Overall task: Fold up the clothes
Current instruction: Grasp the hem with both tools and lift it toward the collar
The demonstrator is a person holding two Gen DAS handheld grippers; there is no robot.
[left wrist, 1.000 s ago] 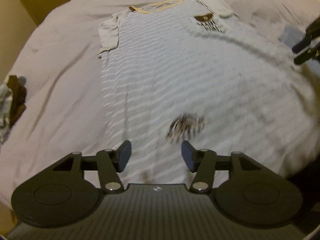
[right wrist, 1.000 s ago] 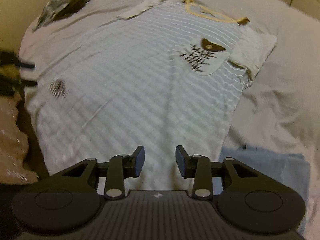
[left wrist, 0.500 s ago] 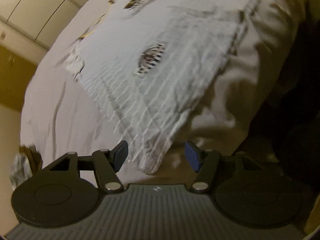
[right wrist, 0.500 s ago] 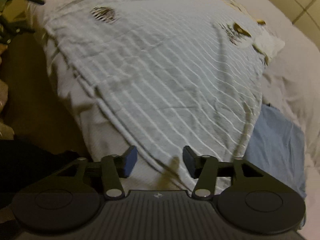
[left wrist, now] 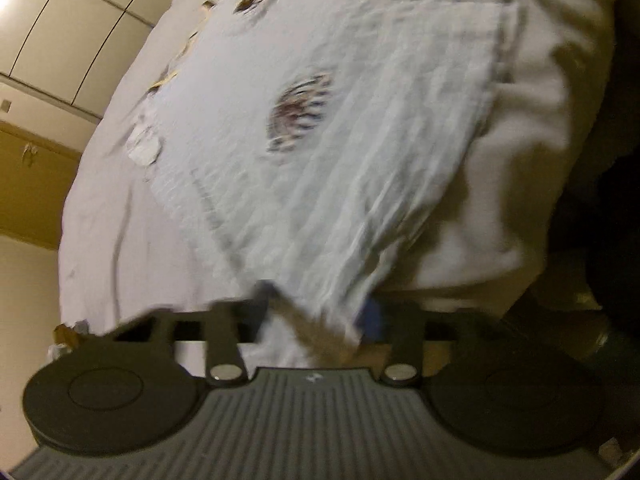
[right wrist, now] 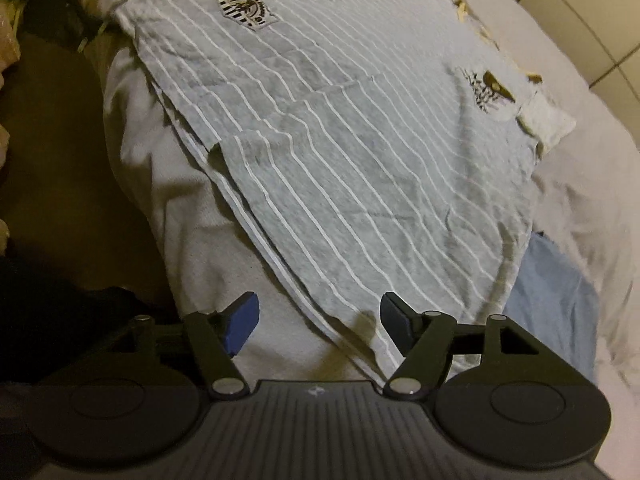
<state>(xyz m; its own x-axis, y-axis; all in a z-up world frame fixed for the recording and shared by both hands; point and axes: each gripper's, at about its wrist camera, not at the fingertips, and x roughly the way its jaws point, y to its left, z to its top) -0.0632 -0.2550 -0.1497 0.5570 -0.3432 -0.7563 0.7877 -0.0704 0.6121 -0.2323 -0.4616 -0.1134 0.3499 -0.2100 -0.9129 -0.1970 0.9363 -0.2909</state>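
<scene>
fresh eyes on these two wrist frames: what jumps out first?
A grey striped T-shirt fills both views, spread on a pale bed with its hem at the near edge. The left claw has just been closing, a hem corner between its fingers; the right claw has been opening and straddles the other hem corner. A blue cloth shows beside the shirt.

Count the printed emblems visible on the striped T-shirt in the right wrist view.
2: one emblem near the hem at the far left, one chest emblem by the right sleeve. Others may be hidden underneath.
</scene>
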